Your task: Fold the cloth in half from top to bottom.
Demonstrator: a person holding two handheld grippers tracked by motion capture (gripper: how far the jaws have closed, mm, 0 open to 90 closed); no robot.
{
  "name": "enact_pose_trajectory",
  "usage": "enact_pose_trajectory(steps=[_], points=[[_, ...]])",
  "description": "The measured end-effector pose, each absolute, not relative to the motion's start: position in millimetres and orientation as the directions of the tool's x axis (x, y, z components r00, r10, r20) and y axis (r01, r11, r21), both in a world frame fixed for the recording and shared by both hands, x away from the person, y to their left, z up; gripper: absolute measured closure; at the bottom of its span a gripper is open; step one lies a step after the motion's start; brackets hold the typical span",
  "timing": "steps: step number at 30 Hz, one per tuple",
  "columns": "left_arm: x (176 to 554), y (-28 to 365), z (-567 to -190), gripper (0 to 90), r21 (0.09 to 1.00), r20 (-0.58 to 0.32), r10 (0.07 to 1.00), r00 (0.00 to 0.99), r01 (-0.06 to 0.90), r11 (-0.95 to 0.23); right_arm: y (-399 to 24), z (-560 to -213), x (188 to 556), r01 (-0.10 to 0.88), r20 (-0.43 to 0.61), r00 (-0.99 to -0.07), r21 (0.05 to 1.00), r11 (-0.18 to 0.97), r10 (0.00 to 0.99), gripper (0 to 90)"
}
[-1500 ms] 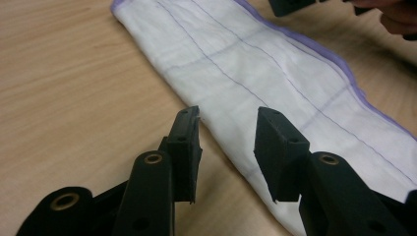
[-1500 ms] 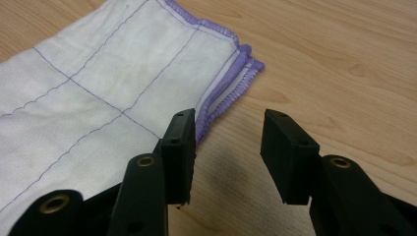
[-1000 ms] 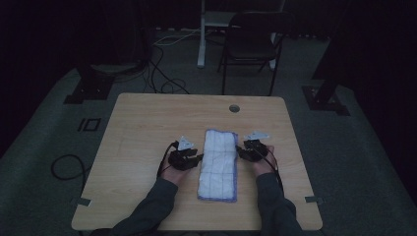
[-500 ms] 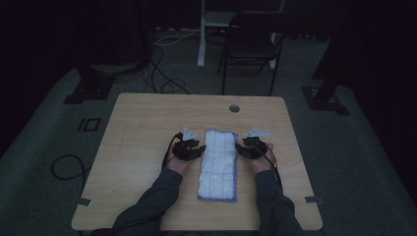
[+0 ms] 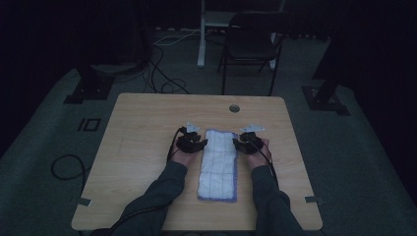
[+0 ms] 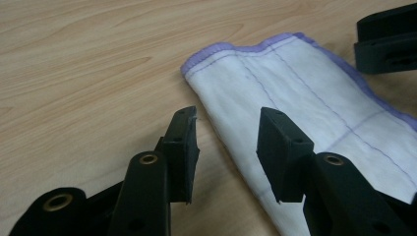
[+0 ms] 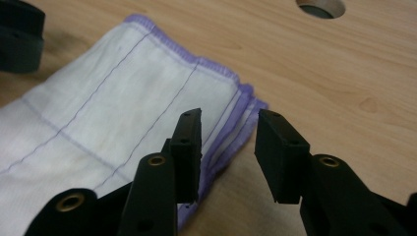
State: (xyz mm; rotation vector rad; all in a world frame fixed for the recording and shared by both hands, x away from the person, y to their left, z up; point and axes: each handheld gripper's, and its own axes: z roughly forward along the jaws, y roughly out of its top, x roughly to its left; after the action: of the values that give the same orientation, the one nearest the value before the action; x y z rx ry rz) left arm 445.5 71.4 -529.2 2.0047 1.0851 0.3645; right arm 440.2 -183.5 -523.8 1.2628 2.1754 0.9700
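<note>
A white folded cloth with purple hems lies lengthwise in the middle of the wooden table. My left gripper is at the far left corner of the cloth. The left gripper is open and its jaws have just been opening, with the folded edge between them, untouched. My right gripper is at the far right corner. The right gripper is open and its jaws have just been closing around the stacked purple hems of the cloth, without pressing on them.
A round cable hole sits near the table's far edge, and this hole lies beyond the right jaws. A dark chair and floor cables lie behind the table. The other gripper's black jaw is close across the cloth.
The left hand has slid right and a little away from the person, up to the cloth's left edge. The right hand has stayed at the right edge.
</note>
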Motion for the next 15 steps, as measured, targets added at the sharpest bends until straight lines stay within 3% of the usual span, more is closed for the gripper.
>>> enact_pose_trajectory(steps=[8, 15], points=[[464.8, 60.0, -533.5, 59.6, 0.739, -0.129, 0.822, 0.555, 0.607, -0.293, -178.0, -525.6, 457.7, 0.596, 0.008, -0.434, 0.753, 0.28, 0.901, 66.8], [474.6, 56.6, -537.6, 57.6, 0.72, -0.138, 0.833, 0.536, 0.632, -0.287, -175.0, -536.1, 470.1, 0.657, 0.058, -0.403, 0.714, 0.244, 0.914, 60.2]])
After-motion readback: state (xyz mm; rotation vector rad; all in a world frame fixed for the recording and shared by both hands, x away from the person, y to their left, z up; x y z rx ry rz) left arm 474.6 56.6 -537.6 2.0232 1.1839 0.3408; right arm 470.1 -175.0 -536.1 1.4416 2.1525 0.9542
